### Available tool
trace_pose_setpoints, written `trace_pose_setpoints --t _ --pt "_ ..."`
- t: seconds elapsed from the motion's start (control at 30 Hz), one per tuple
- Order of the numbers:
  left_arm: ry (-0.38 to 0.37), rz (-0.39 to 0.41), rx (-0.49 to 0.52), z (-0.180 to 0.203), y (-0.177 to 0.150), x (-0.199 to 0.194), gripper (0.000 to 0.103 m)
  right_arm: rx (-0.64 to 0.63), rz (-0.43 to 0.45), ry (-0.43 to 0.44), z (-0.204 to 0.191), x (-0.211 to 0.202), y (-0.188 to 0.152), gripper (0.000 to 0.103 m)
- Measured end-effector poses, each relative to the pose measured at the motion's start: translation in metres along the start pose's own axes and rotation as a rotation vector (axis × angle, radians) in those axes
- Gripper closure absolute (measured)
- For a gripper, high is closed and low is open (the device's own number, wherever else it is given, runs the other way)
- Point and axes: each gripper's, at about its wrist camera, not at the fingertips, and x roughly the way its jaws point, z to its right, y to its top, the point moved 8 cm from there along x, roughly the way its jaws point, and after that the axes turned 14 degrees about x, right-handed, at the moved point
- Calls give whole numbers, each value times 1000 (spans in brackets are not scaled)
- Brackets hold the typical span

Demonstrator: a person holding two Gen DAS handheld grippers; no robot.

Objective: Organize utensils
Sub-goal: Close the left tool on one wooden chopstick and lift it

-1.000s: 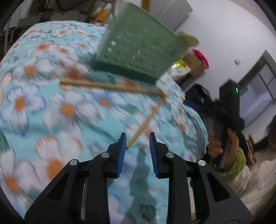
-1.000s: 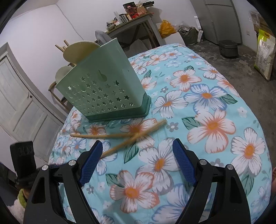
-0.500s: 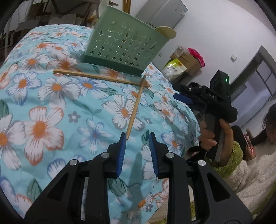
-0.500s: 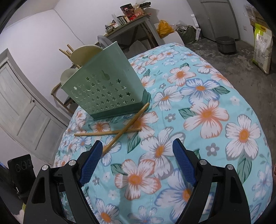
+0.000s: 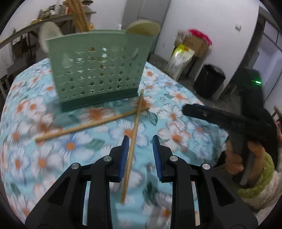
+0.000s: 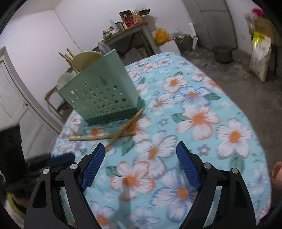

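Two wooden chopsticks lie crossed on the flowered tablecloth in front of a green star-punched utensil holder (image 5: pixel 98 74) (image 6: pixel 104 95). One chopstick (image 5: pixel 135 119) (image 6: pixel 126 126) runs from the holder's base toward me and passes between the jaws of my left gripper (image 5: pixel 139 148). It lies close beside the left pad and is not pressed. That gripper is open by a narrow gap. The other chopstick (image 5: pixel 88 125) (image 6: pixel 88 138) lies crosswise. My right gripper (image 6: pixel 141 155) hangs wide open over the cloth with nothing between its fingers. It also shows at the right of the left wrist view.
The holder has more chopsticks (image 5: pixel 79 15) and cream spoon bowls (image 5: pixel 142 26) standing in it. A hand in a green sleeve (image 5: pixel 255 172) grips the right tool. The round table (image 6: pixel 220 109) drops off to a grey floor with a black bin (image 5: pixel 209 81), a sack and boxes.
My left gripper has swung round to face the holder, and the near chopstick now lines up between its jaws. That chopstick's far end has shifted toward the holder's base. The right gripper has drifted slightly.
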Motion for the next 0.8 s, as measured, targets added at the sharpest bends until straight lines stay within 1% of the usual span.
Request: trace_pose_setpoints --t 0.1,0.17,0.2,0.23,0.27,0.3,0.4,0.43,0.53,0.6,0.63,0.73,0.8 --pt "19 -79 37 -4 2 25 78 -27 -1 -32 6 0 -4 22" --pt "14 -124 40 -4 -3 40 78 -27 -10 -34 9 3 -7 22" --pt "9 -136 46 -3 -6 44 79 -24 -15 -33 10 3 -8 22" --pt "15 -140 62 -2 -9 46 84 -21 -21 -33 12 5 -10 22" --pt "23 -141 80 -2 -12 46 92 -19 -25 -32 12 7 -11 22" --pt "28 -143 98 -1 -14 45 97 -17 -29 -31 13 8 -11 22" --pt "17 -168 153 3 -23 37 98 -15 -34 -26 13 10 -12 22" --pt "19 -184 193 5 -29 31 98 -15 -34 -24 12 11 -12 22" --pt "34 -241 270 10 -50 12 98 -18 -38 -18 10 13 -12 22" --pt "37 -269 269 5 -62 1 98 -18 -43 -15 9 15 -14 22" --pt "30 -279 247 0 -69 -6 98 -18 -47 -13 9 17 -15 22" --pt "-6 -271 174 -10 -73 -14 97 -19 -55 -12 8 21 -17 22" --pt "-27 -268 128 -12 -72 -12 96 -21 -58 -11 7 23 -18 22"
